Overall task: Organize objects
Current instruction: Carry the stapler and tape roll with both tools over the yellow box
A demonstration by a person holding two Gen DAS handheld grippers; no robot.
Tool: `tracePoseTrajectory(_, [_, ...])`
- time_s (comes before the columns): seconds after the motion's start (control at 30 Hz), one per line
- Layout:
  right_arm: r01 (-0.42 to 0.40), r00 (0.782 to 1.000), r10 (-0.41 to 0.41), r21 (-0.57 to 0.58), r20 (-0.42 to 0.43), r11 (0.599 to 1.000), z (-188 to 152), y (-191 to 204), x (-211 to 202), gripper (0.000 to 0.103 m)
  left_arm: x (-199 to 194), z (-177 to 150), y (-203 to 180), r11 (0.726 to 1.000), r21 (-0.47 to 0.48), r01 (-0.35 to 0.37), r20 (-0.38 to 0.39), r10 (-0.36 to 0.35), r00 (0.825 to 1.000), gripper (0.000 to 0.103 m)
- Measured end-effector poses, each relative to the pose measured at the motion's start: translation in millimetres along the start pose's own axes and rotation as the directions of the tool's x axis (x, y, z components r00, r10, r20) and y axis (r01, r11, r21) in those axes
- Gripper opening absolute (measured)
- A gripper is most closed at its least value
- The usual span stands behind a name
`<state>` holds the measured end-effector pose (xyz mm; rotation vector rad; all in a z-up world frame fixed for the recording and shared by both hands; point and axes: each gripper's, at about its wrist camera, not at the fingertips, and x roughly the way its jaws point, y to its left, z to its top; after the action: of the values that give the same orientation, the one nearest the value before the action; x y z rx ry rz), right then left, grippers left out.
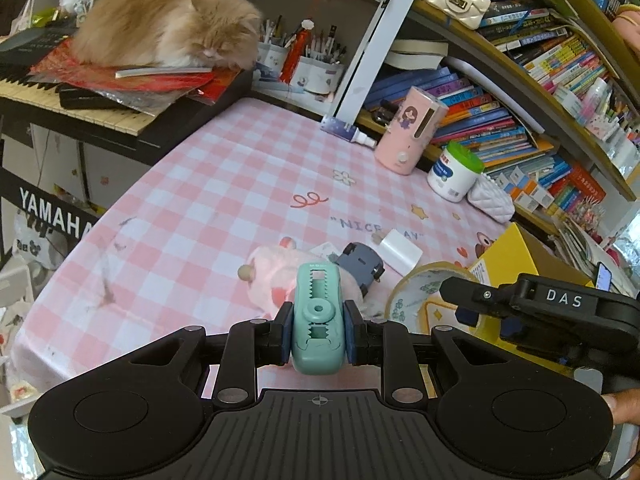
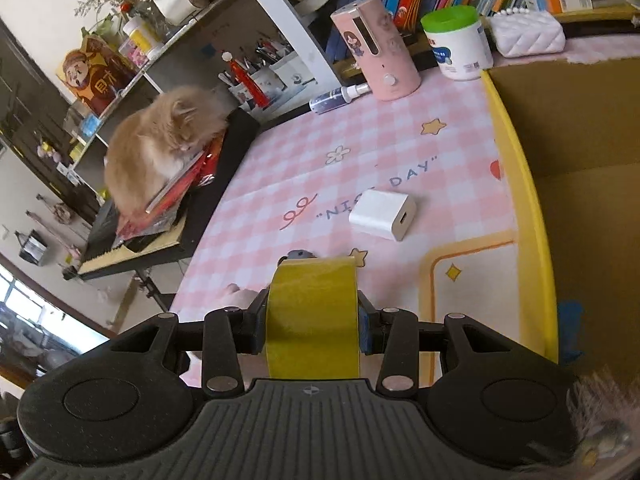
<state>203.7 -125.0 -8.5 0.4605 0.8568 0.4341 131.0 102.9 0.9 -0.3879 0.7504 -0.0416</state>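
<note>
Both grippers are loaded beside the box (image 2: 568, 128) (its visible inside bare): left gripper (image 1: 318, 334) clamps a stapler (image 1: 318, 316), right gripper (image 2: 312, 326) clamps tape (image 2: 314, 316), while charger (image 2: 382, 214), plush (image 1: 276, 276) and toy car (image 1: 362, 268) wait near it.

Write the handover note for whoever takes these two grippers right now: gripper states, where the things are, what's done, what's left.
Left gripper: shut on the teal clip, held above the pink checked table.
Right gripper: shut on the yellow tape roll, edge-on between the pads, beside the open cardboard box.
Still on the table: white charger, pink plush toy, and a dark grey item against it.
Done: both items are picked up. The part of the box in view shows nothing inside.
Left: probably drop tape and clip into the box, then collect the charger, plush and grey item.
</note>
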Motion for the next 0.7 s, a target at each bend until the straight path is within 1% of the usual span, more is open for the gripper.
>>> tracePoseTrajectory(0.07, [0.001,1.000,-0.001,-0.005,0.005,1.000,-2.1,2.1,-3.4,0.039,-1.2,-3.1,0.2,1.000,0.000,0.008,-0.005,-0.008,1.000,0.023])
tracePoseTrajectory(0.2, [0.092,0.996,-0.090,-0.150,0.022,0.984,-9.8,17.5,-9.5,0.039,-4.4,-8.1,-1.8,0.999,0.013,0.029,-0.009,-0.029,1.000,0.023])
tracePoseTrajectory(0.27, [0.116,0.993,-0.112,-0.201,0.029,0.973,-15.9,23.0,-13.2,0.039,-6.8,-10.0,-3.9,0.999,0.026,0.040,-0.009,-0.040,0.999,0.023])
tracePoseTrajectory(0.37, [0.131,0.991,-0.127,-0.232,0.034,0.964,-25.5,26.7,-19.3,0.039,-10.3,-13.8,-4.9,0.998,0.038,0.056,-0.013,-0.056,0.998,0.023])
tracePoseTrajectory(0.53, [0.162,0.987,-0.157,-0.251,0.041,0.954,-41.2,32.8,-29.1,0.039,-19.6,-24.2,-4.4,0.995,0.054,0.079,-0.023,-0.078,0.997,0.023])
tracePoseTrajectory(0.7, [0.194,0.981,-0.183,-0.278,0.065,0.941,-60.1,41.4,-45.7,0.039,-33.3,-40.0,-2.6,0.992,0.068,0.108,-0.041,-0.105,0.994,0.023])
